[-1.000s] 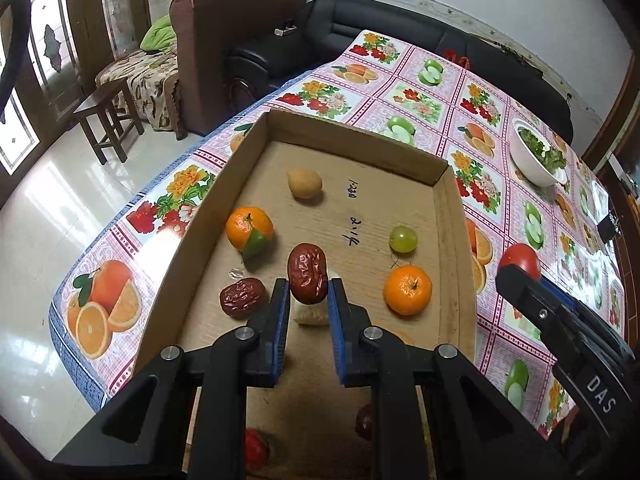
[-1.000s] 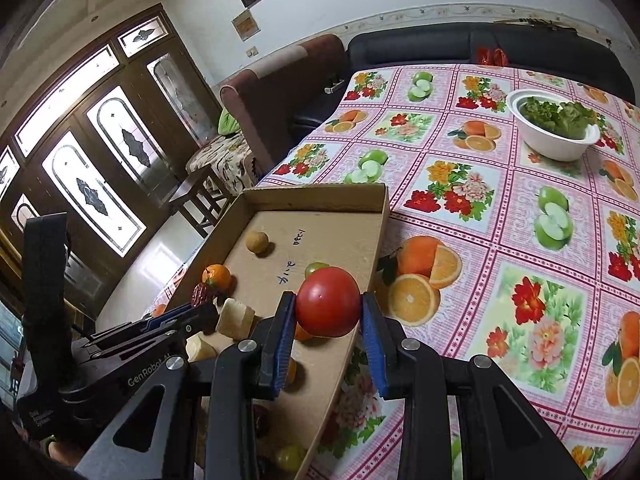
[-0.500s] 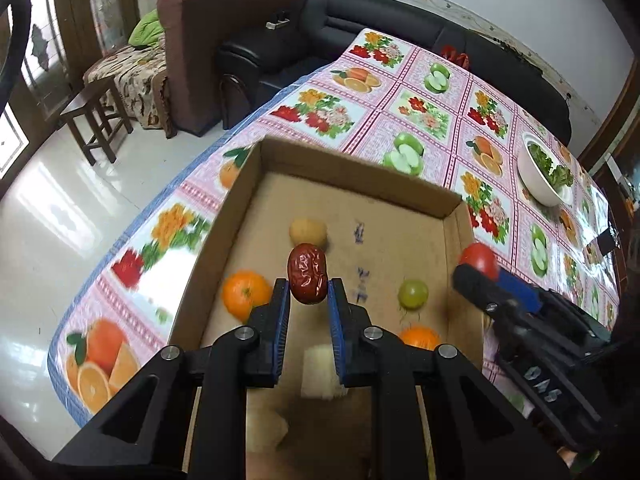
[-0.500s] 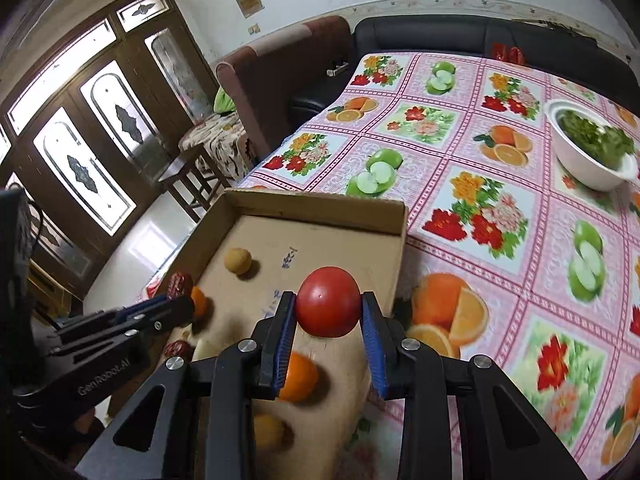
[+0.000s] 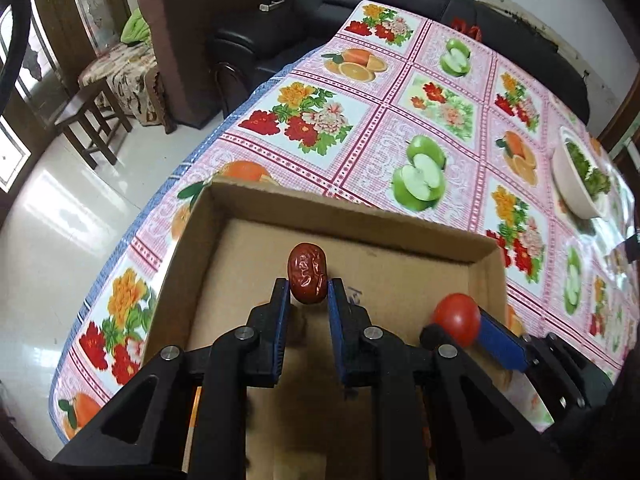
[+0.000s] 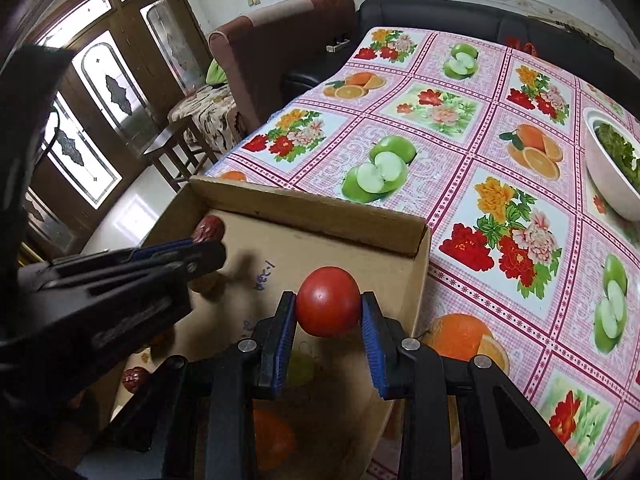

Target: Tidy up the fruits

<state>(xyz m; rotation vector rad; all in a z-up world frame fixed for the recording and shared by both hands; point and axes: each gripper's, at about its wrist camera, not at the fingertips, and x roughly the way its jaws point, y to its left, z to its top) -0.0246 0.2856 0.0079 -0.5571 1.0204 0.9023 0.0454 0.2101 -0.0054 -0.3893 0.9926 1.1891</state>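
A wrinkled red date is pinched between the blue pads of my left gripper, held over the far end of the shallow cardboard box. My right gripper is shut on a round red tomato, hanging over the box's far right corner. Each gripper shows in the other's view: the right one with the tomato, the left one with the date. Under the right gripper lie an orange, a green grape and another date, partly hidden.
The box sits at the near left corner of a table with a pink fruit-and-flower tablecloth. A white bowl of greens stands at the right. Beyond the table are a black sofa, a brown armchair and a small wooden stool.
Both grippers have moved forward toward the far end of the box with their fruit still held. The fruits on the box floor have slid under and behind the fingers.
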